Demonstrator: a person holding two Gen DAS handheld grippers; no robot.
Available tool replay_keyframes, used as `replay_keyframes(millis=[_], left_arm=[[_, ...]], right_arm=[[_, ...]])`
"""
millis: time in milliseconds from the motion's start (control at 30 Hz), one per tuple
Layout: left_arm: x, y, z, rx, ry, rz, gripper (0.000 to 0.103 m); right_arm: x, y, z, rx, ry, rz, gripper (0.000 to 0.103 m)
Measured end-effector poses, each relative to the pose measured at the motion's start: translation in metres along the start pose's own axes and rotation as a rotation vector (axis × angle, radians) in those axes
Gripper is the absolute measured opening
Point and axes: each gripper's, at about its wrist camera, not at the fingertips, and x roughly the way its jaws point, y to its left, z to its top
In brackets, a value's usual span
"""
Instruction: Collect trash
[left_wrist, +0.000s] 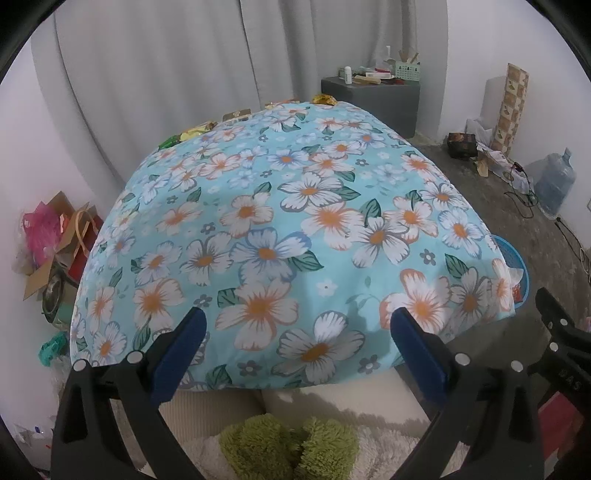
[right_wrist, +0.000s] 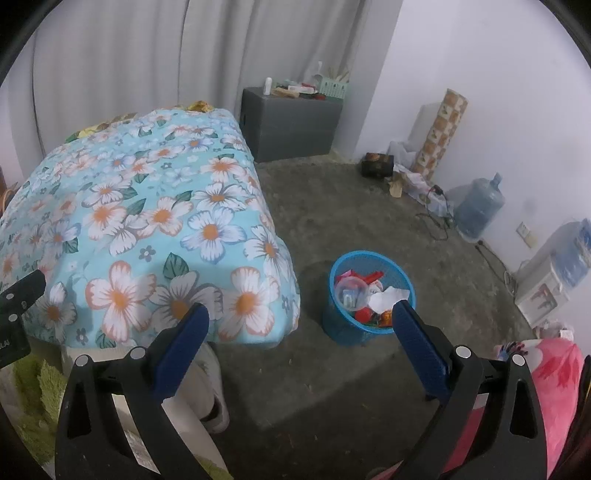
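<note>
From the left wrist view, the left tongs (left_wrist: 297, 334) are hanging with their blue fingers (left_wrist: 177, 356) spread wide apart, gripping nothing. They are pointing over a desk (left_wrist: 280, 236) draped in a light blue cloth printed with white and orange flowers. Along the desk's far edge, around 11 to 12 o'clock, crumpled wrappers (left_wrist: 195, 131) in yellow, green and gold are lying in a row. At 3 o'clock, a sliver of the blue trash basket (left_wrist: 515, 266) is peeking out from behind the desk's right edge. A grey cabinet (left_wrist: 373, 103) is standing at 1 o'clock against the curtain.

From the right wrist view, the right tongs (right_wrist: 299, 325) are likewise gaping open and empty, hovering above the grey floor (right_wrist: 332, 387). The trash basket (right_wrist: 343, 332) is sitting on the floor just right of the desk (right_wrist: 147, 221), near the centre, partly behind the right blue finger (right_wrist: 421, 343). It is holding white paper, a clear cup and red scraps. More wrappers (right_wrist: 199, 106) are showing at the desk's far edge, at 11 o'clock.
</note>
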Motion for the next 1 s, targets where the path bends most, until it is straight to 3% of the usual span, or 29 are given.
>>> replay_keyframes(millis=[1000], left_arm=[[-0.0019,-0.001,-0.0002,0.002,-0.008,-0.031,0.098]], right_arm=[[0.0015,0.0005,-0.0015,0.006,-0.001,-0.007,0.095]])
